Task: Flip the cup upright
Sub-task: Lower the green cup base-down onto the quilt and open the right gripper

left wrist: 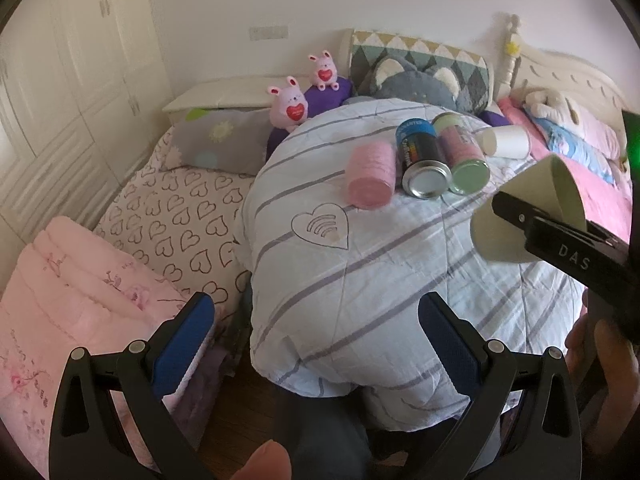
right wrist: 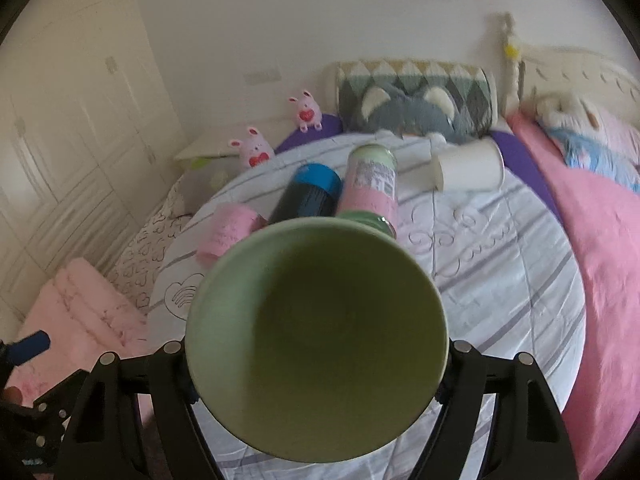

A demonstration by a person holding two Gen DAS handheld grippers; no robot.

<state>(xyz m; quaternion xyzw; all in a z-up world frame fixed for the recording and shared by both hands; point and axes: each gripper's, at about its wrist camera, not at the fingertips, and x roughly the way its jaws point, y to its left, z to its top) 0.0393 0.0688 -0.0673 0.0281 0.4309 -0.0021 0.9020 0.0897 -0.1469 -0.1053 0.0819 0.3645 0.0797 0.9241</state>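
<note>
My right gripper [right wrist: 316, 350] is shut on a pale green cup [right wrist: 316, 340] and holds it in the air above the striped quilt [right wrist: 500, 280]. The cup's flat base faces the right wrist camera and fills the middle of that view. In the left wrist view the same cup [left wrist: 532, 204] is tilted at the right edge, its mouth pointing up and to the right, with the right gripper's black finger across its side. My left gripper [left wrist: 316, 332] is open and empty over the quilt's near edge [left wrist: 360, 280].
On the quilt lie a pink roll [left wrist: 370, 174], a black-and-blue can [left wrist: 422, 160], a pink-and-green can [left wrist: 464, 156] and a white paper cup [left wrist: 506, 141] on its side. Pillows and plush toys [left wrist: 288, 104] line the headboard. A folded pink blanket [left wrist: 72, 300] is at the left.
</note>
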